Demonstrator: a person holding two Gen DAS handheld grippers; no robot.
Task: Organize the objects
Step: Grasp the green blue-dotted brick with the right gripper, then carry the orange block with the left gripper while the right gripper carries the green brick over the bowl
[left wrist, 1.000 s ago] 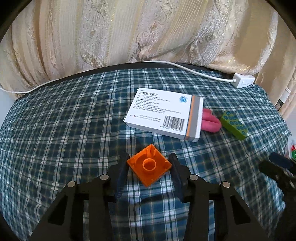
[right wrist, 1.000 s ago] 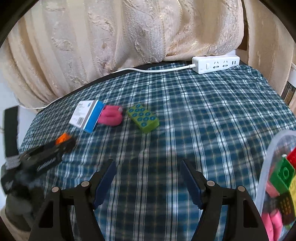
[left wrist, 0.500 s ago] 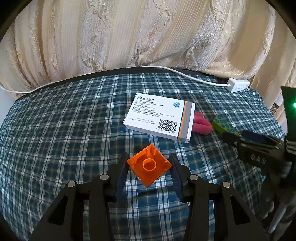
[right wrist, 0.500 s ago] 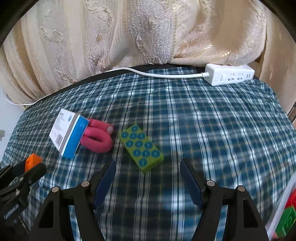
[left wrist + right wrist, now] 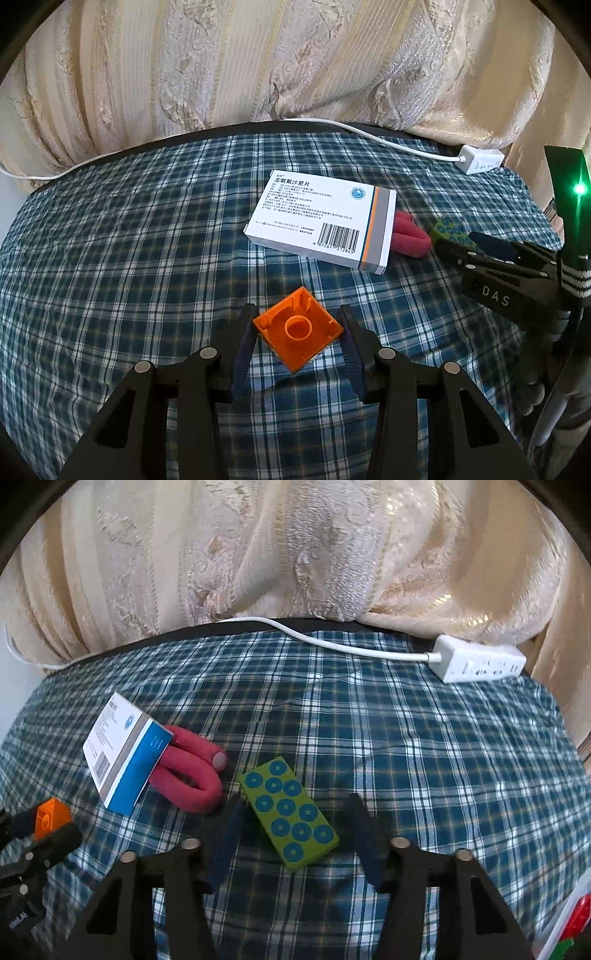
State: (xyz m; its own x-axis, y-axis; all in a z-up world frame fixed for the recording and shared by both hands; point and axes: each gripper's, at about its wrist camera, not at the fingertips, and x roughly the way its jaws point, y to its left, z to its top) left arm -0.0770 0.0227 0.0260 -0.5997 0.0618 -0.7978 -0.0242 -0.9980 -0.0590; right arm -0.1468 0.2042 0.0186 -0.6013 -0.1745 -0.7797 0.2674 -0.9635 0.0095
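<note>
My left gripper (image 5: pixel 297 338) is shut on an orange hollow toy block (image 5: pixel 297 332) and holds it above the plaid cloth; the block also shows at the left of the right wrist view (image 5: pixel 51 816). My right gripper (image 5: pixel 293 830) is open, its jaws on either side of a green studded brick (image 5: pixel 290 814) lying on the cloth. A white medicine box (image 5: pixel 323 225) lies beyond the orange block, with a pink foam curler (image 5: pixel 192 779) beside it. The right gripper also shows in the left wrist view (image 5: pixel 458 247), by the green brick (image 5: pixel 448 230).
A white power strip (image 5: pixel 480 662) with its cable lies at the table's far right edge. A cream curtain (image 5: pixel 295 554) hangs behind. A clear bin with coloured blocks (image 5: pixel 572 923) sits at the lower right. The plaid cloth (image 5: pixel 110 277) covers the table.
My right gripper has moved left and forward until the green brick lies between its open jaws. My left gripper has kept hold of the orange block, with the box drifting slightly away.
</note>
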